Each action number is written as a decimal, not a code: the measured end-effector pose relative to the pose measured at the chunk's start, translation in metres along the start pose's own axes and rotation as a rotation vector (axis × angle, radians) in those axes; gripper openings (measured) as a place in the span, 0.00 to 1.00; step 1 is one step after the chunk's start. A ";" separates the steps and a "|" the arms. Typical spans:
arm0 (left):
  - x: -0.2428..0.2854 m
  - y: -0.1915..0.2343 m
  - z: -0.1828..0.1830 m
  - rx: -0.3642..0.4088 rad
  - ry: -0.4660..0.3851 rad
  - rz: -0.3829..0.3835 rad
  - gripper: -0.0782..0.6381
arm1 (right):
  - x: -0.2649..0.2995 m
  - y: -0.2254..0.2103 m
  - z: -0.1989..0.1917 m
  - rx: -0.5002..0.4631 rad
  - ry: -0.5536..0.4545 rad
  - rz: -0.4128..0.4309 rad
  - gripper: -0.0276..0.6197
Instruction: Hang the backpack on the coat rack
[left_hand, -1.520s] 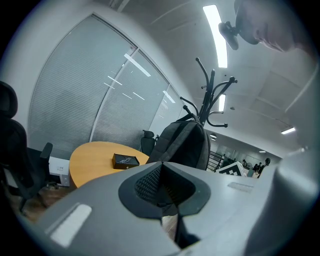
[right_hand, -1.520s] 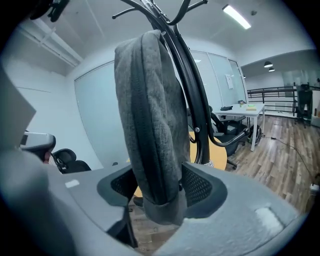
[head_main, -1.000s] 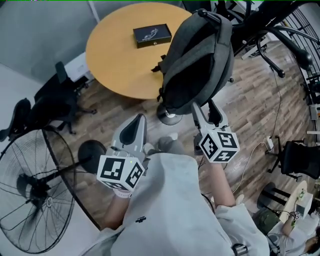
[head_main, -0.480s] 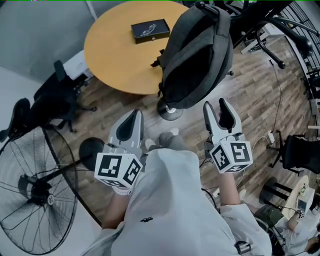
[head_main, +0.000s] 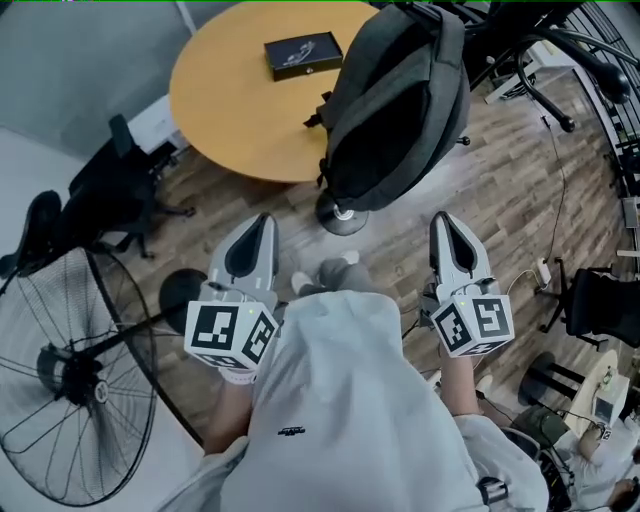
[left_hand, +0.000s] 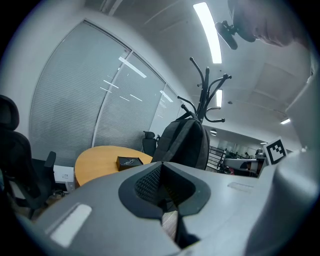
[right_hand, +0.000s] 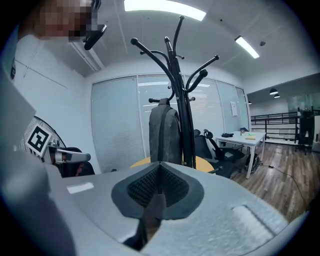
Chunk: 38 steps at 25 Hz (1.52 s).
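An office: swivel chairs (head_main: 105, 192), a round meeting table (head_main: 228, 105), blinded glass partitions (left_hand: 75, 100).

Backpack (right_hand: 164, 134) on coat rack (right_hand: 176, 50), seemingly hooked, right gripper (right_hand: 159, 184) jaws just closed, empty

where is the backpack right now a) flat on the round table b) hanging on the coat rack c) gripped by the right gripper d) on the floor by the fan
B: the backpack hangs from the coat rack, clear of the shut right gripper.

Bright ceiling strip lights (right_hand: 165, 6), fisheye-warped edges, sharp
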<state>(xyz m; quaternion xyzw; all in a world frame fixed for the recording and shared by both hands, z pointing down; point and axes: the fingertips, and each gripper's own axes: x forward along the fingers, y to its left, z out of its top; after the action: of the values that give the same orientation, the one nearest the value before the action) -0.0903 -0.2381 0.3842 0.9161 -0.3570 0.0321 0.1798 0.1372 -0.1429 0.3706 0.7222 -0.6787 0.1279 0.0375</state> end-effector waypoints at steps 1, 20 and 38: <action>0.000 0.001 0.000 0.002 0.000 0.001 0.13 | 0.000 -0.001 -0.001 0.009 0.000 0.000 0.05; 0.000 0.005 0.001 0.020 0.000 0.010 0.13 | 0.007 0.008 0.001 -0.010 -0.015 0.019 0.05; 0.000 0.009 0.000 0.013 -0.009 0.018 0.13 | 0.010 0.008 0.001 -0.014 -0.028 0.009 0.05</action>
<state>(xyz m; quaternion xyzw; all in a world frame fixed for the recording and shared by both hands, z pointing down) -0.0962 -0.2438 0.3866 0.9142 -0.3657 0.0317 0.1720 0.1297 -0.1533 0.3712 0.7206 -0.6833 0.1134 0.0324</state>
